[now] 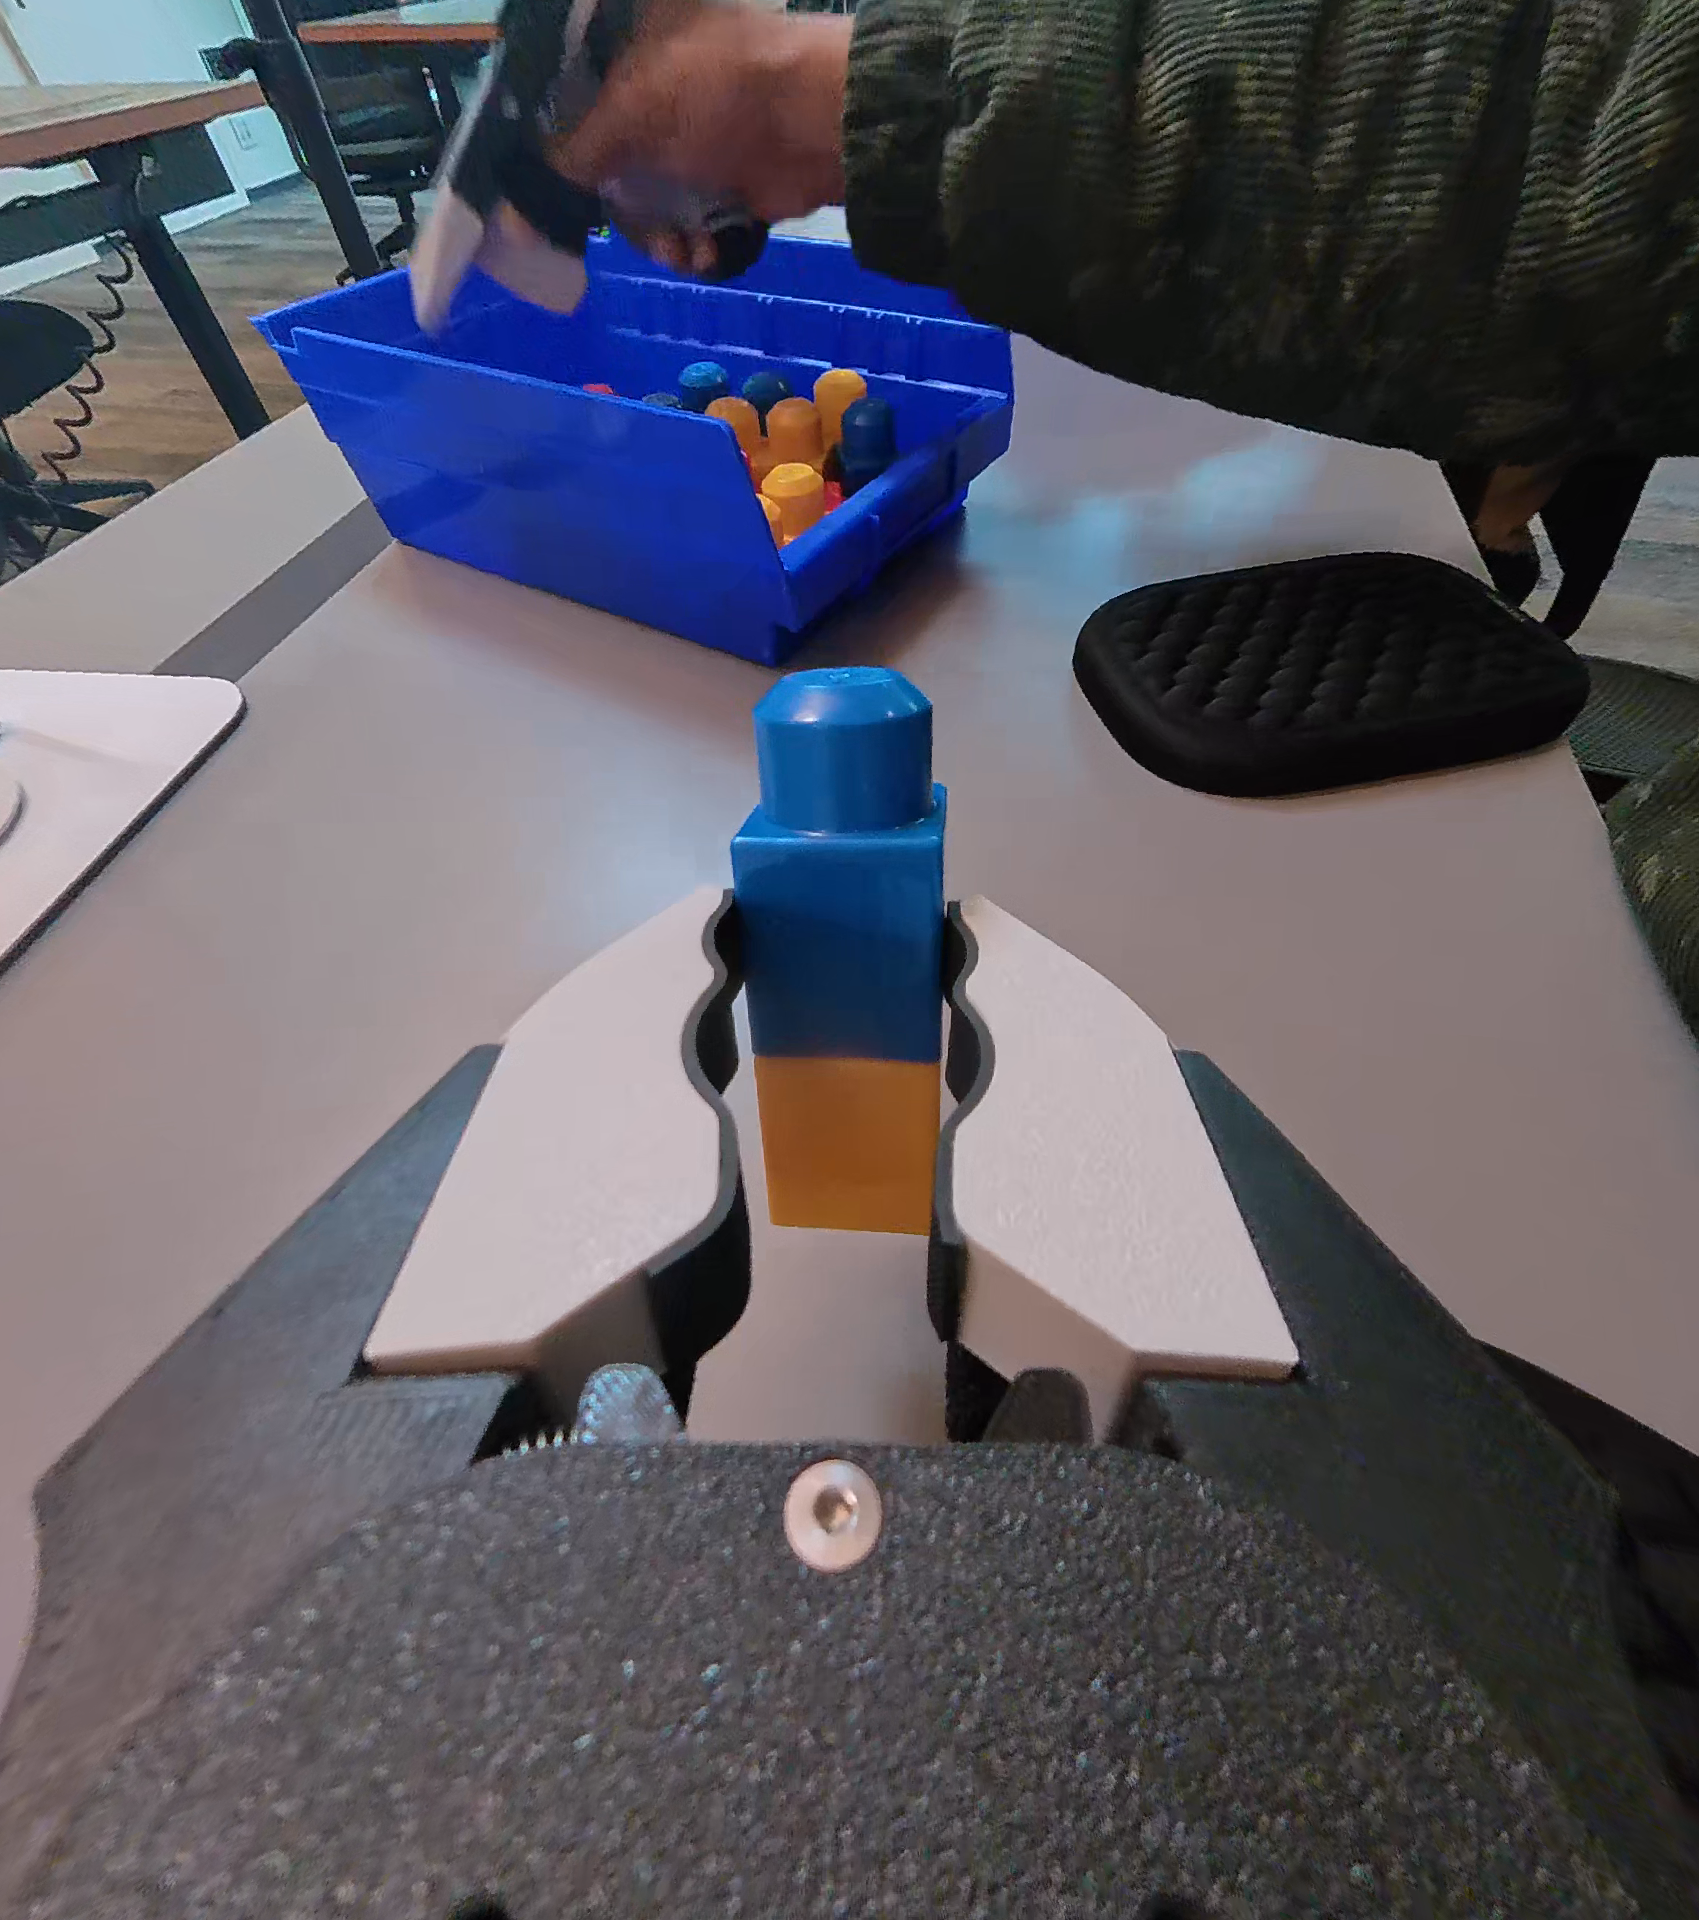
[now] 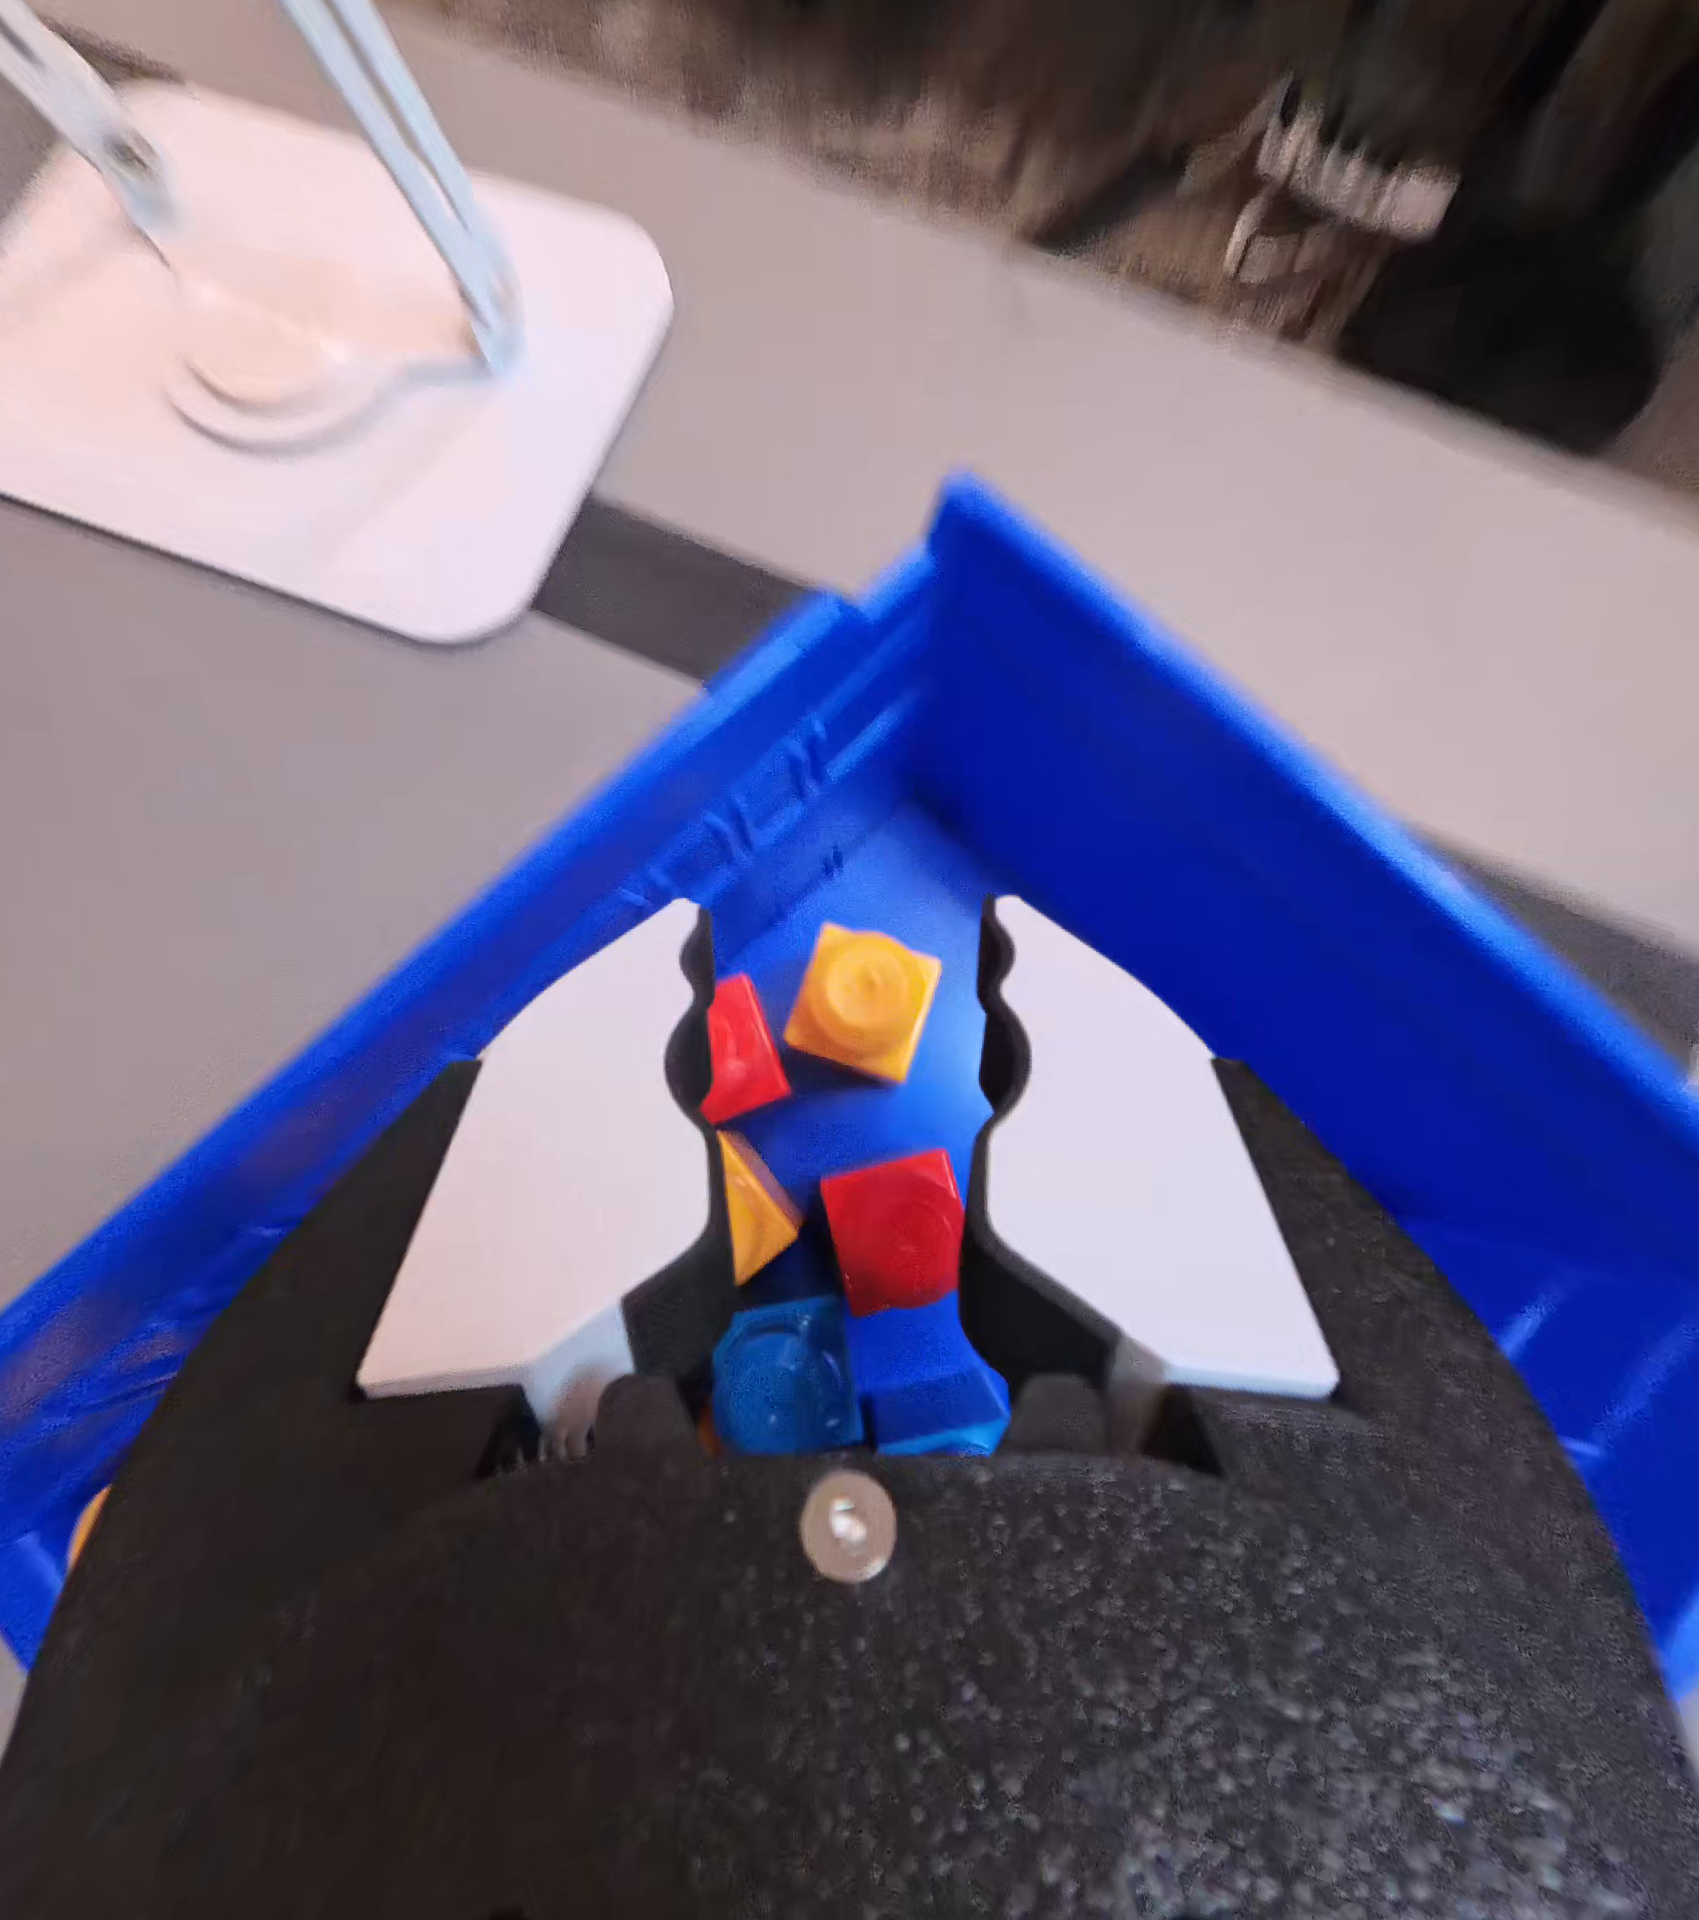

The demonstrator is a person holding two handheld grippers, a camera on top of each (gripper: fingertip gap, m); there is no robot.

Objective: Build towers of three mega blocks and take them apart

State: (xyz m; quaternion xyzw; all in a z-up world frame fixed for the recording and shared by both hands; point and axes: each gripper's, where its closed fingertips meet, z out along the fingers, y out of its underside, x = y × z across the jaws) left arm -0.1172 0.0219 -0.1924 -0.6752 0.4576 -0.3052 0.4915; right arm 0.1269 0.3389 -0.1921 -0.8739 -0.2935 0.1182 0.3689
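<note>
Two blocks stacked, a third being fetched.

From the left side, the left tongs [image 1: 843,997] are clenched on a two-block stack, blue block [image 1: 840,935] pressed onto orange block [image 1: 847,1143], held over the bench [image 1: 512,831]. From the right side, the right tongs [image 2: 845,1039] hang released, holding nothing, above loose blocks [image 2: 892,1226] in the blue bin [image 2: 1240,831]. One block is left to finish this tower; the taking apart comes after.

Bare bench [image 1: 471,831] lies open left and right of the two-block stack [image 1: 840,997], which fills the left claw [image 1: 840,925]. Beyond it the blue bin [image 1: 554,488] blocks the far side; a black pad [image 1: 1328,670] sits at right, a white lamp base [image 1: 66,769] at left. Over the bin, loose blocks [image 2: 860,1003] crowd the floor beneath the parted right claw [image 2: 845,914].
</note>
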